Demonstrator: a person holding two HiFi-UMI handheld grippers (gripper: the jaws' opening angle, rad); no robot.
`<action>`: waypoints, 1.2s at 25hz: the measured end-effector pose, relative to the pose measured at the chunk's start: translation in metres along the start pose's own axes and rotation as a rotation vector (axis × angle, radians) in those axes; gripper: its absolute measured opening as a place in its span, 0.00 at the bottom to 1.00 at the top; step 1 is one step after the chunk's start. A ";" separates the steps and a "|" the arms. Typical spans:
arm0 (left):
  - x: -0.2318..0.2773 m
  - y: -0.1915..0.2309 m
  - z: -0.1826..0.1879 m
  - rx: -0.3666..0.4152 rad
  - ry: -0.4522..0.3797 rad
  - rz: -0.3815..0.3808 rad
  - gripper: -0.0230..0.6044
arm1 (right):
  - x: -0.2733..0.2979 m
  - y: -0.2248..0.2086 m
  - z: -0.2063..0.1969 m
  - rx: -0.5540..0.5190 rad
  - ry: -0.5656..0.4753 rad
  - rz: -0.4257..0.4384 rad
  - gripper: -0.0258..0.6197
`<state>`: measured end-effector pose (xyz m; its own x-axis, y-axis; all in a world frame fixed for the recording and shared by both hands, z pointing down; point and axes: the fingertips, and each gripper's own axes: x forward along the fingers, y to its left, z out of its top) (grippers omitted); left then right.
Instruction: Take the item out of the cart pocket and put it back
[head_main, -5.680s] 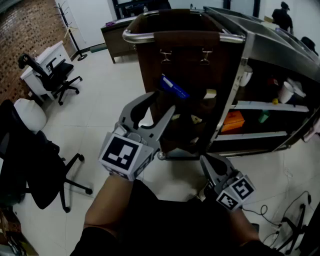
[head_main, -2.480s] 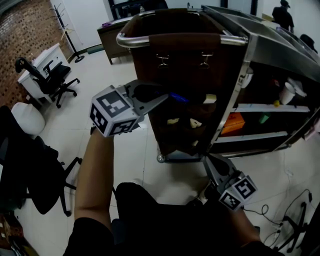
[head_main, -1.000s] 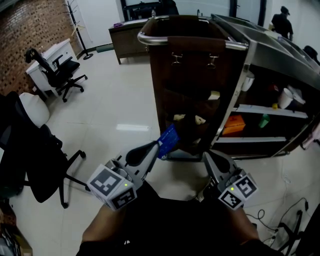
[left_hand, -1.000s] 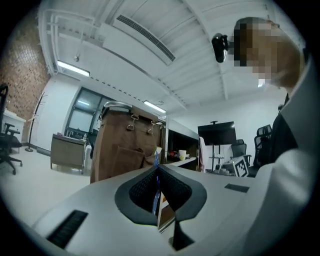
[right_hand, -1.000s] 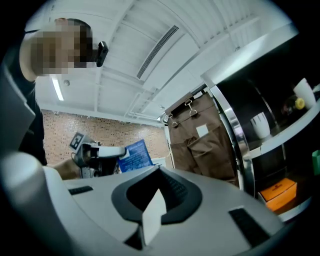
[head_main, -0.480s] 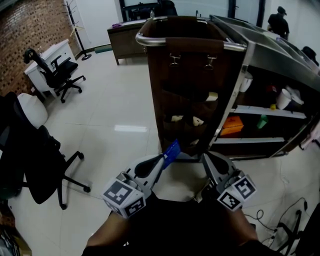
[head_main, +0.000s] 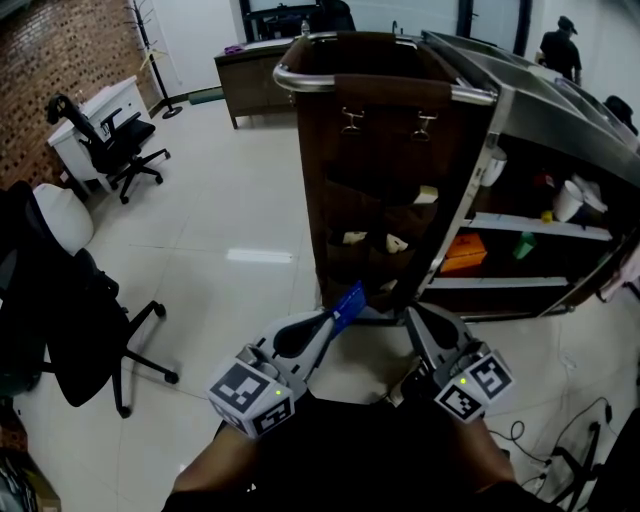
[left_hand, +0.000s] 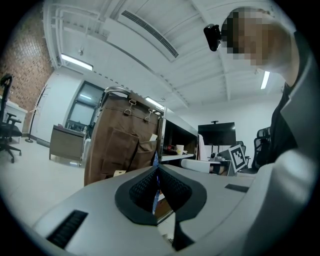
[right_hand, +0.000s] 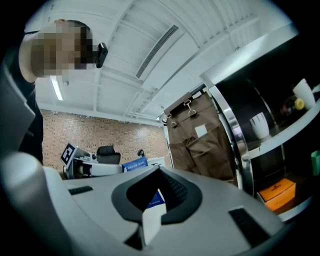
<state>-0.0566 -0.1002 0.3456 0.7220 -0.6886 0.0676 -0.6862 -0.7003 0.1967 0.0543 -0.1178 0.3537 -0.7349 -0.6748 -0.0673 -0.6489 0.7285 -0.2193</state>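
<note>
My left gripper (head_main: 333, 316) is shut on a flat blue packet (head_main: 348, 298), held low in front of the cart and clear of its pockets. In the left gripper view the packet (left_hand: 156, 194) shows edge-on between the closed jaws (left_hand: 156, 168). The brown pocket panel (head_main: 385, 190) hangs on the cart's end under the metal handle rail (head_main: 300, 84); a white card (head_main: 425, 193) and small pale items (head_main: 350, 238) sit in its pockets. My right gripper (head_main: 418, 322) is beside the left one, jaws together (right_hand: 160, 169); a blue and white scrap (right_hand: 155, 200) shows behind its tips.
The cart's open shelves at the right carry an orange box (head_main: 463, 252) and a white cup (head_main: 572, 198). Office chairs (head_main: 110, 140) (head_main: 70, 320) stand at the left, cables (head_main: 590, 420) lie on the floor at the right, and a person (head_main: 560, 45) stands far back.
The left gripper closed on the blue packet in the upper pocket, drew it out and brought it down towards me. Over the last second it sank a little more. The right gripper stayed still.
</note>
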 end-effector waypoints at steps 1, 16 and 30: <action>0.000 0.000 0.001 -0.003 -0.003 -0.006 0.04 | 0.000 0.000 0.000 0.000 0.001 0.000 0.06; 0.001 0.004 0.007 0.017 -0.003 -0.008 0.04 | 0.003 -0.001 -0.004 -0.001 0.008 0.002 0.06; 0.028 0.050 0.120 0.212 -0.116 0.023 0.04 | 0.000 -0.007 -0.006 0.014 0.005 -0.009 0.06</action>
<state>-0.0811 -0.1769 0.2400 0.6993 -0.7134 -0.0455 -0.7145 -0.6994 -0.0146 0.0579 -0.1219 0.3612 -0.7298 -0.6810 -0.0601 -0.6531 0.7205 -0.2333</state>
